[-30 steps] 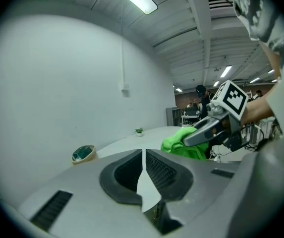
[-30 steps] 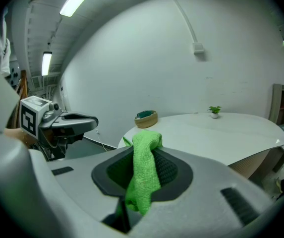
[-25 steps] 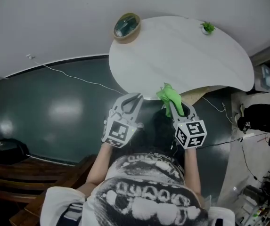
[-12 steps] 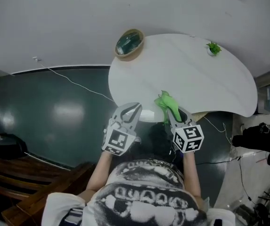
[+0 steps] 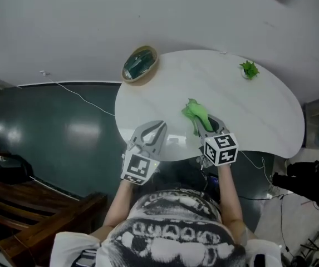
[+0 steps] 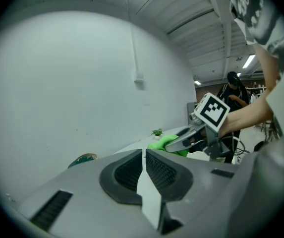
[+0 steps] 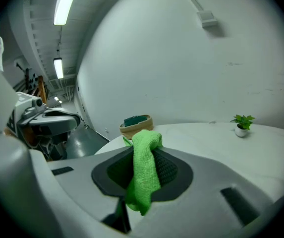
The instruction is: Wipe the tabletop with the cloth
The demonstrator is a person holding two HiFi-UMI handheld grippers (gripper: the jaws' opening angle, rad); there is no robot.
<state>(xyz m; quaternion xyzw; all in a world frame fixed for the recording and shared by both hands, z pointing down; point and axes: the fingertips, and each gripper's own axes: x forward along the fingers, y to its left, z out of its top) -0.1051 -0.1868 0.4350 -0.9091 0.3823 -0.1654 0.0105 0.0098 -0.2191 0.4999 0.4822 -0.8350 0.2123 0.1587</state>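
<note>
Tabletop (image 5: 248,110): one cloth (image 5: 195,112), one basket (image 5: 138,64), one plant (image 5: 249,69)

The bunched, bright green cloth (image 5: 194,110) hangs limp above the near half of the white rounded tabletop (image 5: 259,110).

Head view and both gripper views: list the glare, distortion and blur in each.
Head view: wide-angle bending of the round white tabletop, pale glare patches on the glossy dark green floor. Left gripper view: fisheye circle with black corners. Right gripper view: long ceiling tube light blown out, bright green cloth sharp.
</note>
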